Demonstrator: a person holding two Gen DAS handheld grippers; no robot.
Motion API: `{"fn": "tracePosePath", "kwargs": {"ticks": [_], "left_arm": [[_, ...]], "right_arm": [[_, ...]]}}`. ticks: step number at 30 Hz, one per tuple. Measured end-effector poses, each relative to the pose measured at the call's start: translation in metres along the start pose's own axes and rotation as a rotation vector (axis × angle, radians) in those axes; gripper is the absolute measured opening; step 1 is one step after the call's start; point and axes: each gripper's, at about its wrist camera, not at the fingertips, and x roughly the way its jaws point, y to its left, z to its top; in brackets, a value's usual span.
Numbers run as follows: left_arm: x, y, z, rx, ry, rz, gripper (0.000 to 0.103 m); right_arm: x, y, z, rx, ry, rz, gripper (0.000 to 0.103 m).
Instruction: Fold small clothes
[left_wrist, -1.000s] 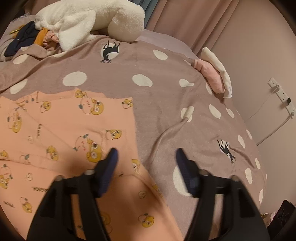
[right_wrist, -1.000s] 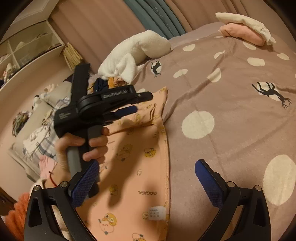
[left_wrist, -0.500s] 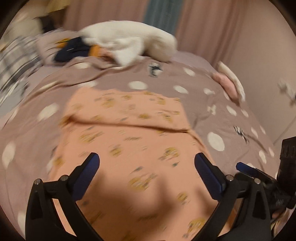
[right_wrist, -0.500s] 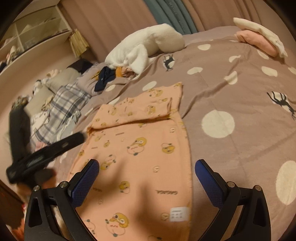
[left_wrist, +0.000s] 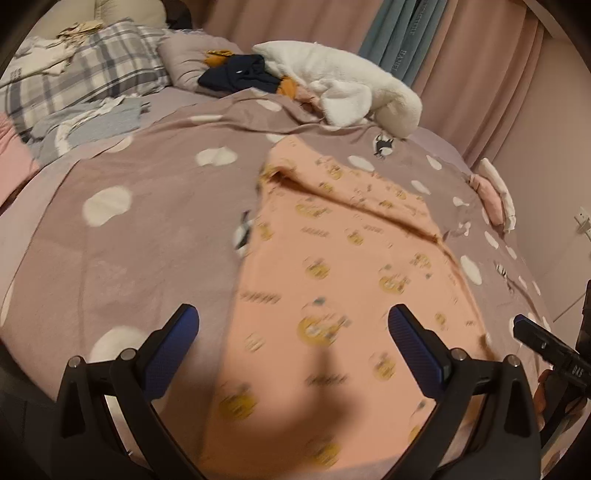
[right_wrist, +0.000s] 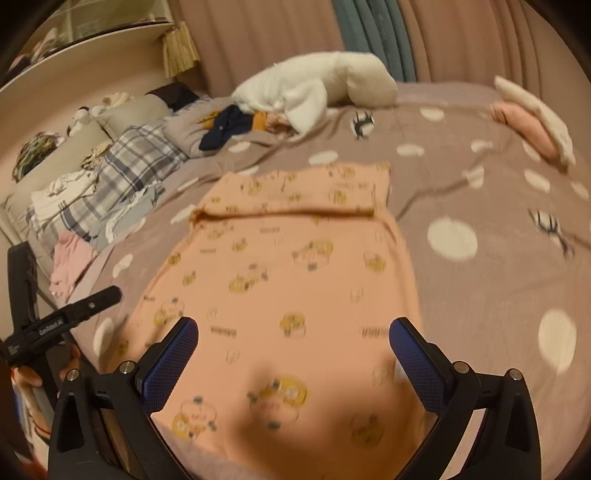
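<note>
A peach garment with yellow cartoon prints (left_wrist: 340, 280) lies flat on the polka-dot bedspread, its far end folded over in a band; it also shows in the right wrist view (right_wrist: 288, 280). My left gripper (left_wrist: 291, 339) is open and empty, held above the garment's near left part. My right gripper (right_wrist: 293, 347) is open and empty above the garment's near end. The right gripper's body shows at the left view's right edge (left_wrist: 550, 350), and the left gripper's body at the right view's left edge (right_wrist: 55, 325).
The mauve bedspread with white dots (left_wrist: 122, 236) covers the bed. A white plush blanket (left_wrist: 343, 81) and dark clothes (left_wrist: 240, 74) lie at the far end. Plaid pillows (right_wrist: 122, 166) and loose clothes sit left. Folded pink and cream items (right_wrist: 532, 122) lie far right.
Both grippers have pulled back toward the garment's near end. The left gripper has opened wider and swung left; the right has shifted left over the garment.
</note>
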Motion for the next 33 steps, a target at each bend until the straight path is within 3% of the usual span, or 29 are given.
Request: {"fn": "tracePosePath", "kwargs": {"ticks": [4, 7, 11, 15, 19, 23, 28, 33], "left_arm": [[-0.004, 0.024, -0.023, -0.028, 0.059, -0.004, 0.102], [-0.007, 0.039, -0.029, -0.060, 0.060, -0.033, 0.102], [-0.006, 0.048, -0.032, -0.125, 0.096, -0.145, 0.102], [-0.004, 0.041, -0.034, -0.100, 0.124, -0.168, 0.102], [0.004, 0.038, -0.038, -0.115, 0.178, -0.281, 0.102], [0.003, 0.034, -0.041, -0.120, 0.197, -0.325, 0.102], [0.004, 0.041, -0.043, -0.209, 0.235, -0.413, 0.102], [0.004, 0.041, -0.048, -0.276, 0.267, -0.525, 0.102]], "right_arm": [[0.004, -0.013, -0.016, 0.117, 0.050, -0.021, 0.103], [0.007, -0.023, -0.031, 0.205, 0.120, 0.023, 0.103], [-0.004, -0.029, -0.042, 0.239, 0.106, -0.010, 0.103], [-0.010, -0.038, -0.053, 0.294, 0.115, -0.011, 0.103], [-0.009, -0.046, -0.061, 0.305, 0.145, -0.036, 0.103], [-0.017, -0.055, -0.064, 0.349, 0.125, 0.002, 0.103], [-0.022, -0.063, -0.070, 0.353, 0.151, -0.091, 0.103], [-0.029, -0.079, -0.077, 0.427, 0.122, -0.023, 0.103]]}}
